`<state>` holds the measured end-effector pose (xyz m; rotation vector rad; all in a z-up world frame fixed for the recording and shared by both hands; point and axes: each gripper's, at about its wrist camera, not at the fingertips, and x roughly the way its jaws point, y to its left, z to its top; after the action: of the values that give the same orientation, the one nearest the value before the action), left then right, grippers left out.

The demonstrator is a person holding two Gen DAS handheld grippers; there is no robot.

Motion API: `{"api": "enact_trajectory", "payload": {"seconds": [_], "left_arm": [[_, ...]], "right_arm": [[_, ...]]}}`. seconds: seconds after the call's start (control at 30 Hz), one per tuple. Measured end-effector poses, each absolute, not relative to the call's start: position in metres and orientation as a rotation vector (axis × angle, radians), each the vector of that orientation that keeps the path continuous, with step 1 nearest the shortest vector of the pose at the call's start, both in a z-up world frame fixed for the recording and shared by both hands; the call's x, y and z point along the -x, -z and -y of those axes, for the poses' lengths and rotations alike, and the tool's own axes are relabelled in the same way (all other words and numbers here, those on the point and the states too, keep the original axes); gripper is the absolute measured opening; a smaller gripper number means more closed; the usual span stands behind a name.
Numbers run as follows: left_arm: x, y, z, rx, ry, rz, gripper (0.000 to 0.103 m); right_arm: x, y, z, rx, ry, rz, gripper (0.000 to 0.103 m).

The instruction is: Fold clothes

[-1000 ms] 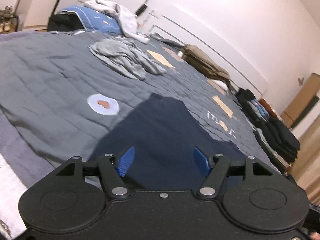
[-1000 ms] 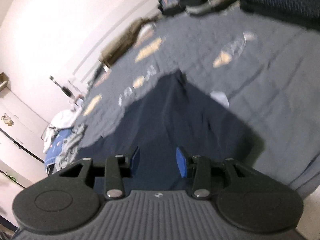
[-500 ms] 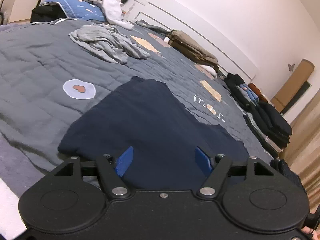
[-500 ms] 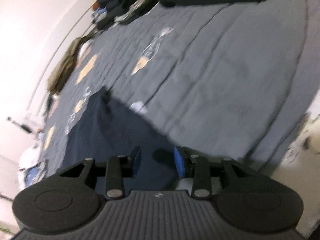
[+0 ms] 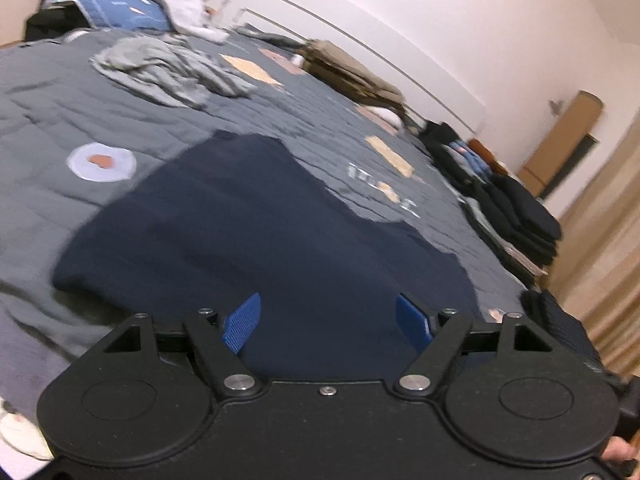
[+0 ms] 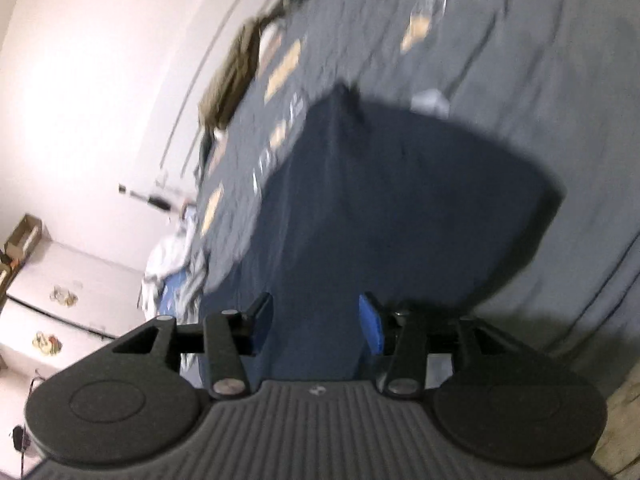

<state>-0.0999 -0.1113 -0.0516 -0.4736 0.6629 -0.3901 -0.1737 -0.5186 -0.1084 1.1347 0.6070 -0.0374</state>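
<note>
A dark navy garment (image 5: pixel 260 232) lies spread flat on the grey quilted bedspread (image 5: pixel 60 112). My left gripper (image 5: pixel 327 304) hovers over its near edge, its jaws wide and still opening, with nothing between the blue pads. In the right wrist view the same garment (image 6: pixel 400 200) stretches away from my right gripper (image 6: pixel 316 304). Its jaws are opening; navy fabric shows in the gap between the fingers, and the pads do not press on it. That view is blurred and rolled sideways.
A crumpled grey garment (image 5: pixel 168 68) lies further back on the bed. Beyond it sit a blue and white pile (image 5: pixel 132 0) and folded khaki clothes (image 5: pixel 352 76). Stacks of folded dark clothes (image 5: pixel 512 200) line the right edge. A cardboard box (image 5: pixel 560 144) stands by the wall.
The left gripper shifted sideways along the garment's near edge and its jaws widened. The right view rolled and swung back from the bare quilt onto the garment, and its jaws spread wider.
</note>
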Motion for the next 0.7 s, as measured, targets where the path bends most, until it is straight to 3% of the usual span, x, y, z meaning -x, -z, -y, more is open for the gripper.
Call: {"api": "enact_trajectory", "payload": {"seconds": [0.37,0.7], "left_arm": [[0.101,0.059,0.155,0.448,0.574,-0.695,0.074],[0.110,0.059,0.198,0.303,0.683,-0.706,0.077]], "right_arm": [[0.172,0.130,0.529,-1.131,0.112,-0.665,0.046],[0.189,0.111,0.558,-0.956,0.263,-0.671,0.046]]}}
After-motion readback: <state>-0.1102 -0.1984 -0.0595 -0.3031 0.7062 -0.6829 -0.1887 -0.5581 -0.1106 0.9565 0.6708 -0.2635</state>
